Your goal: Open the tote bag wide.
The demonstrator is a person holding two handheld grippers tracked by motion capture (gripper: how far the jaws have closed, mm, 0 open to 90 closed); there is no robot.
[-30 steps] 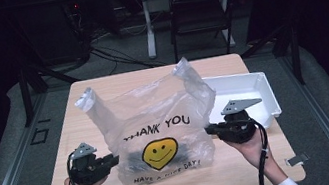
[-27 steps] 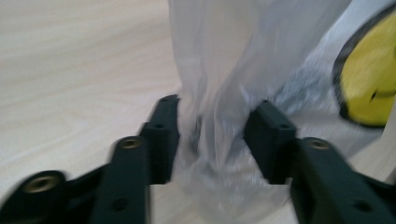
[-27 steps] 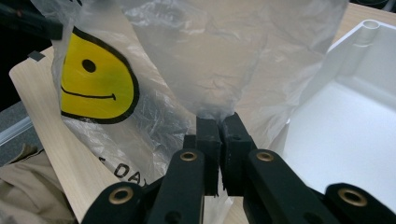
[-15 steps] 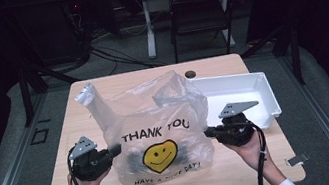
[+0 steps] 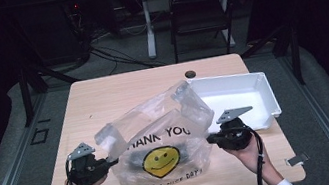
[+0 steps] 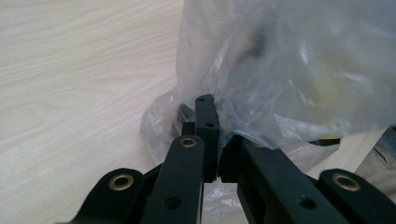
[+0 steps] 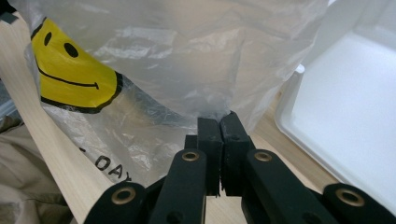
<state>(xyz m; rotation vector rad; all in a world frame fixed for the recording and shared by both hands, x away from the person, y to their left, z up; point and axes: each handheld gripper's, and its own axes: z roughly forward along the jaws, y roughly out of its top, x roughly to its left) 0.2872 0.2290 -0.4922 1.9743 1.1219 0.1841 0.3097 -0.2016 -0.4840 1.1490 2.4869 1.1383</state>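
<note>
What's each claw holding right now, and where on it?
Both hold the smiley-face plastic bag. The left claw is shut on the film at the bag's left side edge; the right claw is shut on its right side edge, next to the white tray.

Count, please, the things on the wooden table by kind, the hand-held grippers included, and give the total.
Clear plastic bag with a yellow smiley face: 1
White rectangular plastic tray: 1
Black two-jaw grippers: 2, the left gripper and the right gripper, each shut on a side of the bag
Total: 4
</note>
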